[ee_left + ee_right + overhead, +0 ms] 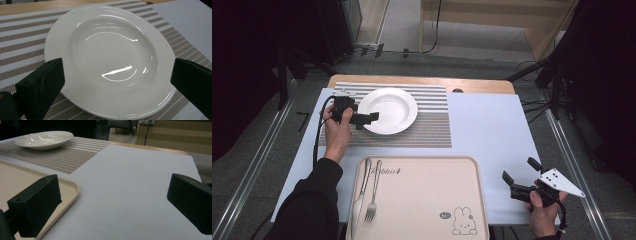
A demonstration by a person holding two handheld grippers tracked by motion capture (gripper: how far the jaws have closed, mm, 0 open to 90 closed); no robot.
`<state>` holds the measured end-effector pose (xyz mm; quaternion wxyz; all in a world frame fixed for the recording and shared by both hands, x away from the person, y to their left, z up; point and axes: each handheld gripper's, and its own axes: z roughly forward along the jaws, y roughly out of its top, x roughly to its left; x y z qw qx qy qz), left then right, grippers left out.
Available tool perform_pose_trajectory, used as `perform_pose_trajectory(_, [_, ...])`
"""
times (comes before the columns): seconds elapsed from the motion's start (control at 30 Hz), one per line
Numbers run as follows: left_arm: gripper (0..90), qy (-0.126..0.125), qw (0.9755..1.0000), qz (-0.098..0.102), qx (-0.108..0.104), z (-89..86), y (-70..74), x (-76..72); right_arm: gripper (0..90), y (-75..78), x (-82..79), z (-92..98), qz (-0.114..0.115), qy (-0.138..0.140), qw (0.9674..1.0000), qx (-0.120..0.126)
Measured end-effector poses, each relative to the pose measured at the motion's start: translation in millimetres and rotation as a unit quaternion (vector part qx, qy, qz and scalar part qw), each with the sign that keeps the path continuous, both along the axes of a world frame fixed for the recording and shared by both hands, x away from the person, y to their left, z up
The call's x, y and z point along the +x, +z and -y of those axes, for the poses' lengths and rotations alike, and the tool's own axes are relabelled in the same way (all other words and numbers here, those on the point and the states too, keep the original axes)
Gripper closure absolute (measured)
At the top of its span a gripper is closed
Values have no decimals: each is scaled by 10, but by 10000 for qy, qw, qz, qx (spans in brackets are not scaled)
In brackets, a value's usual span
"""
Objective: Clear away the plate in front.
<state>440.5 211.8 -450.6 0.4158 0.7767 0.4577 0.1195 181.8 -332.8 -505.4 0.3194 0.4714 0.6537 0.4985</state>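
A white deep plate [392, 109] rests on a striped placemat [432, 125] at the back left of the table. My left gripper [366, 120] is at the plate's left rim, open. In the left gripper view its two jaws stand wide apart on either side of the plate [112, 57], and the left gripper [117, 86] holds nothing. My right gripper [519, 170] hovers open over the bare white table cover at the front right, right of the tray. In the right gripper view the right gripper [112, 202] has only the table cover between its jaws.
A beige tray [427, 200] with a rabbit drawing lies at the front centre. A knife [360, 195] and a fork [373, 192] lie along its left side. The tray corner [67, 187] sits by my right gripper's left jaw. The placemat [62, 155] and plate [43, 139] lie beyond.
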Motion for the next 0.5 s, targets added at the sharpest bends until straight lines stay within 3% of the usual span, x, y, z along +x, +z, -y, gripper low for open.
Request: perform_pose_trajectory(0.5, [0, 230, 9989, -404, -72, -113, -214, 207, 0, -2, -3, 11, -16, -19, 10000, 8])
